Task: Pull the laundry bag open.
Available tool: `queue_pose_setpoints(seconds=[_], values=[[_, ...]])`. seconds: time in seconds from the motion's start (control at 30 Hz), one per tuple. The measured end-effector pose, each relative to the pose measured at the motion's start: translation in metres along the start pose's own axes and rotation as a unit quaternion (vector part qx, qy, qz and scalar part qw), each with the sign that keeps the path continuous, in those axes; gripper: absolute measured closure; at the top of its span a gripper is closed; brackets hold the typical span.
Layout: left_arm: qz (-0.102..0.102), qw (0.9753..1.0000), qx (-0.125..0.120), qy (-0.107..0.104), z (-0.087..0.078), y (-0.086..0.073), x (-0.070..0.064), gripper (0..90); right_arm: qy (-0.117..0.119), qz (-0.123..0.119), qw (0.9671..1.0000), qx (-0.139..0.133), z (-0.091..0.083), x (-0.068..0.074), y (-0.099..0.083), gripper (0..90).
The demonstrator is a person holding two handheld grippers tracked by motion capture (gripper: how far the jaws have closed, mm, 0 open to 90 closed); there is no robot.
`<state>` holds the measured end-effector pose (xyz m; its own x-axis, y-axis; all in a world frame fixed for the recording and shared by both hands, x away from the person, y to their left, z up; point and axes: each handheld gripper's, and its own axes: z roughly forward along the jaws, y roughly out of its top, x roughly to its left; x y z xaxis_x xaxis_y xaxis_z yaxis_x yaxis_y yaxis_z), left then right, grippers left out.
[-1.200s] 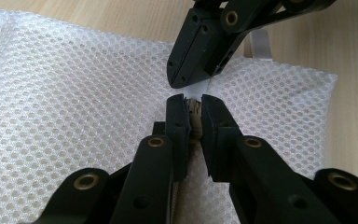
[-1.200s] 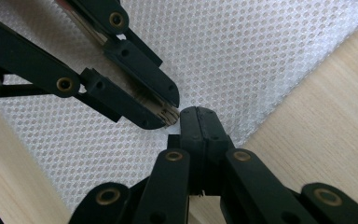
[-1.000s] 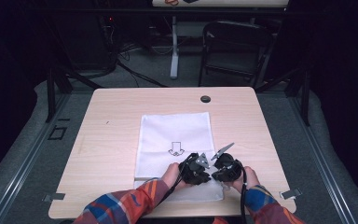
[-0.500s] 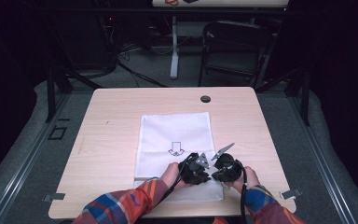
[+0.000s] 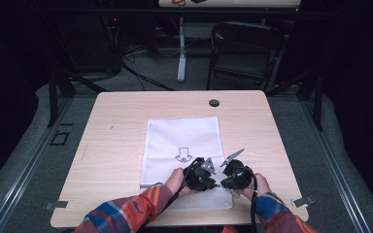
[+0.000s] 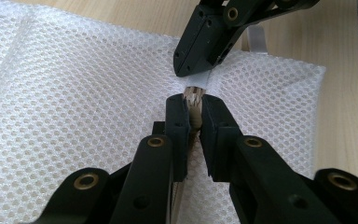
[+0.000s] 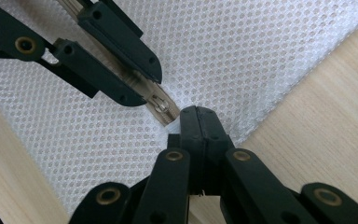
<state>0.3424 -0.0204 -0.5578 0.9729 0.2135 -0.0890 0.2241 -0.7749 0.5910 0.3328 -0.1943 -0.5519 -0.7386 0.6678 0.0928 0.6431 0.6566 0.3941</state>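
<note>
table (image 5: pixel 126 141) first: it is light wood and takes up the middle of my high view, with a small dark round hole (image 5: pixel 214 103) near its far edge. on it lies the white mesh bag (image 5: pixel 182 141), flat, with a little arrow mark (image 5: pixel 182 154) printed on it. the bag sits a bit right of the middle and reaches down to the near edge, where my two tools meet.

my left gripper (image 6: pixel 194 100) is squeezed tight on the zipper end (image 6: pixel 195 93) of the bag, a small pale toothed piece pinched between its black jaws. my right gripper (image 7: pixel 198 112) is clamped shut just beside it, biting a fold of the mesh close to the bag's edge. the two tips nearly touch. i cannot tell if they really do.

striped sleeves (image 5: pixel 131 211) come in from the bottom.
</note>
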Motion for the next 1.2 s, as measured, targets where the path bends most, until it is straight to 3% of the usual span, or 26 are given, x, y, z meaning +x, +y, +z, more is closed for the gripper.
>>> queue_pose_setpoints(seconds=[0.33, 0.37, 0.7, 1.2], values=[[-0.006, 1.0000, -0.004, -0.004, -0.007, -0.005, 0.003, 81.4, 0.002, 0.003, 1.0000, -0.002, 0.000, -0.001, -0.001, 90.0], [-0.006, 1.0000, 0.006, -0.002, -0.008, -0.005, 0.003, 81.4, 0.000, -0.001, 1.0000, 0.002, -0.001, -0.001, 0.000, 90.0], [-0.027, 0.9996, 0.003, -0.010, -0.025, -0.020, 0.013, 81.3, -0.002, 0.005, 1.0000, -0.001, 0.000, -0.001, -0.001, 90.0], [-0.027, 0.9995, 0.014, -0.011, -0.030, -0.029, 0.011, 81.2, -0.001, 0.001, 1.0000, -0.001, 0.000, -0.001, -0.001, 90.0]])
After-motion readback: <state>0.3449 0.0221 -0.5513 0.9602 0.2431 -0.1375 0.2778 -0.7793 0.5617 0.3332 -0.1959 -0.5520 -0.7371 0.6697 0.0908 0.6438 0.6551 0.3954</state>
